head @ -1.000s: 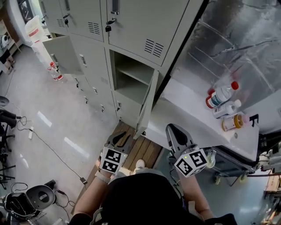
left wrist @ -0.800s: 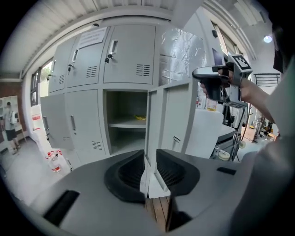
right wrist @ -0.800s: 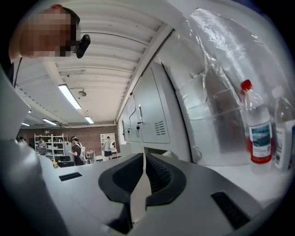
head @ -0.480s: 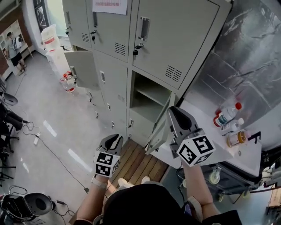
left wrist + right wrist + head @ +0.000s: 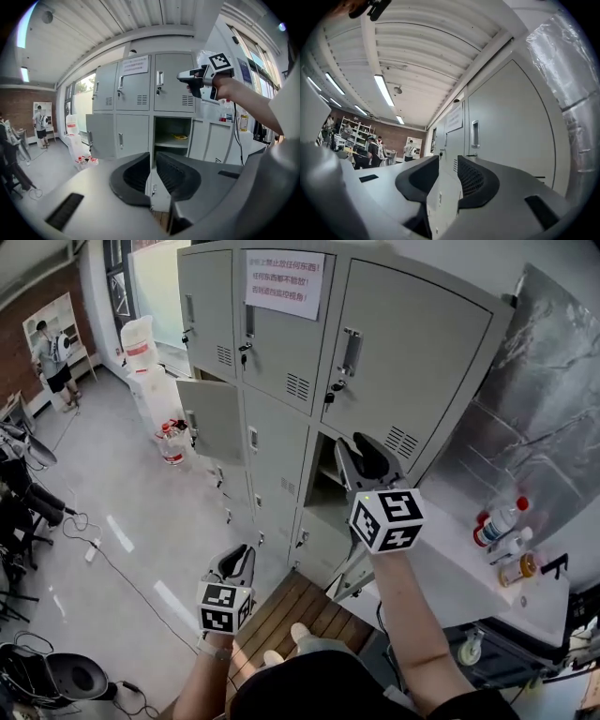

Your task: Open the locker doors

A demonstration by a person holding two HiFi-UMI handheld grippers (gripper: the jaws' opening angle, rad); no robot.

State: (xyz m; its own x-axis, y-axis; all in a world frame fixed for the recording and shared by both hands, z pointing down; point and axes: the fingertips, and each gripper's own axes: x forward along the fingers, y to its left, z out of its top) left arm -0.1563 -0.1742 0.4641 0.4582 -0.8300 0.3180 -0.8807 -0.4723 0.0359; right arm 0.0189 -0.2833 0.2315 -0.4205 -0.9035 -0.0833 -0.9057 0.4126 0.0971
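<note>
The grey lockers (image 5: 281,381) stand ahead. All three top doors are shut, and the top right door (image 5: 403,362) has a handle (image 5: 475,133). The middle-left door (image 5: 211,418) hangs open. The middle-right compartment (image 5: 174,136) is open too, its door (image 5: 213,143) swung right. My right gripper (image 5: 361,448) is raised in front of that compartment, just below the top right door. Its jaws are opening with nothing between them (image 5: 447,161). My left gripper (image 5: 234,561) hangs low over the floor, its jaws closing on nothing (image 5: 153,161).
A white table (image 5: 450,587) at the right carries bottles (image 5: 502,521) against a foil-covered wall (image 5: 553,399). A wooden pallet (image 5: 281,615) lies at the lockers' foot. Water jugs (image 5: 150,362) stand beside the lockers. A person (image 5: 56,357) stands far left, with cables (image 5: 103,549) on the floor.
My right gripper rose from beside the table to the front of the lockers and its jaws parted. The left gripper stayed low and its jaws narrowed. The head view tilted upward.
</note>
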